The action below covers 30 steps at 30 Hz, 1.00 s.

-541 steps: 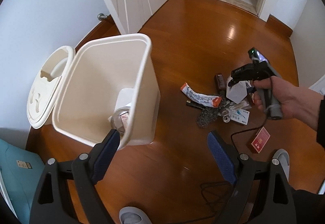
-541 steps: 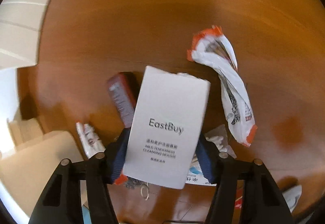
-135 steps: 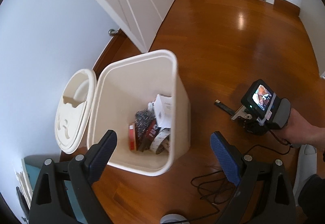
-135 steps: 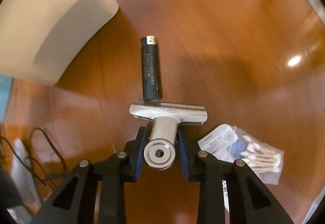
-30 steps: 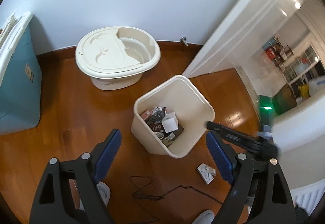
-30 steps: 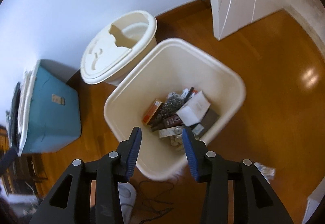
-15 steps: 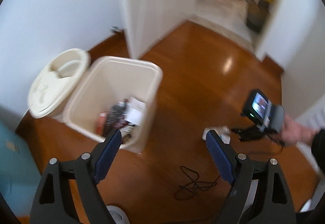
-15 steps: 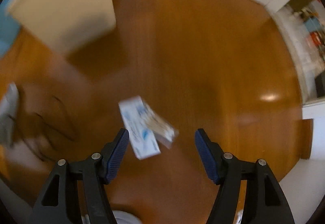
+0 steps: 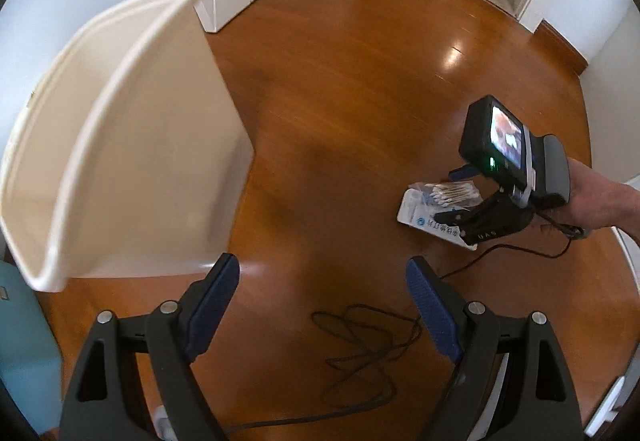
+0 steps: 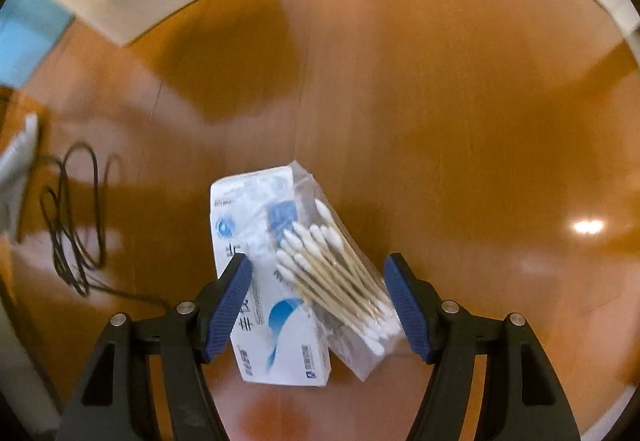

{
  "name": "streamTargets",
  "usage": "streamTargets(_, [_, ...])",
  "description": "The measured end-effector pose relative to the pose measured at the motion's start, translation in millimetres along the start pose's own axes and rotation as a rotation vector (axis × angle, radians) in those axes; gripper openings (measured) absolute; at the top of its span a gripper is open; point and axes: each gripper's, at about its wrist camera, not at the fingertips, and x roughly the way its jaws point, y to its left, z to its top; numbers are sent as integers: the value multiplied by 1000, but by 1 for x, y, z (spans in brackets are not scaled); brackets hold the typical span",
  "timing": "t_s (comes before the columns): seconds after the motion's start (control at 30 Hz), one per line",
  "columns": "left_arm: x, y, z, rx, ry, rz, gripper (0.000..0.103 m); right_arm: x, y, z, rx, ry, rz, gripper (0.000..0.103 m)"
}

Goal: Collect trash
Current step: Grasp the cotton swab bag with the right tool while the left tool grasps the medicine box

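Down from the bin (image 9: 120, 145) — right gripper (image 10: 320, 305) jaws spread around the cotton-swab bag (image 10: 340, 277); left gripper (image 9: 322, 305) spread, empty.

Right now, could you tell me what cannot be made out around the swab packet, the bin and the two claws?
- Bin contents: left wrist view shows only its outer wall and rim; right wrist view crops it at the top edge.
- Swab packet: small print unreadable; in the left wrist view the right claw covers part of it.
- Whether the right claw's pads touch the packet: unclear.
- Left claw: open, over bare floor.
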Motion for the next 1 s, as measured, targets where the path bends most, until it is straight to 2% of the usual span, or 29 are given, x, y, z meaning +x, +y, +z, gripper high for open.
streamTargets(0.03, [3, -1, -1, -6, -2, -8, 85, 0, -11, 0, 60, -3, 59, 57])
streamTargets(0.07, [6, -4, -2, -11, -1, -17, 85, 0, -23, 0, 125, -7, 130, 50])
streamTargets(0.13, [16, -10, -6, -22, 12, -32, 85, -3, -39, -3, 217, -46, 213, 23])
streamTargets(0.3, [43, -17, -13, -75, 68, -57, 85, -14, -58, -23, 328, -145, 304, 7])
streamTargets(0.43, [67, -22, -13, -209, 115, -87, 85, -30, -63, -57, 442, -290, 327, 7])
streamTargets(0.57, [101, -32, -12, -399, 203, -123, 85, -77, -76, -105, 618, -502, 301, 7])
streamTargets(0.63, [117, -38, -13, -514, 235, -127, 85, -87, -76, -129, 673, -556, 304, 7])
streamTargets(0.73, [142, -50, -13, -686, 287, -155, 85, -91, -66, -154, 720, -596, 315, 7])
streamTargets(0.77, [147, -53, -13, -710, 294, -160, 85, -90, -64, -159, 725, -595, 315, 7])
streamTargets(0.93, [164, -72, -11, -753, 287, -112, 85, -72, -47, -191, 771, -581, 324, 7])
streamTargets(1.0, [161, -75, -11, -777, 231, -113, 85, -71, -48, -197, 784, -583, 325, 7])
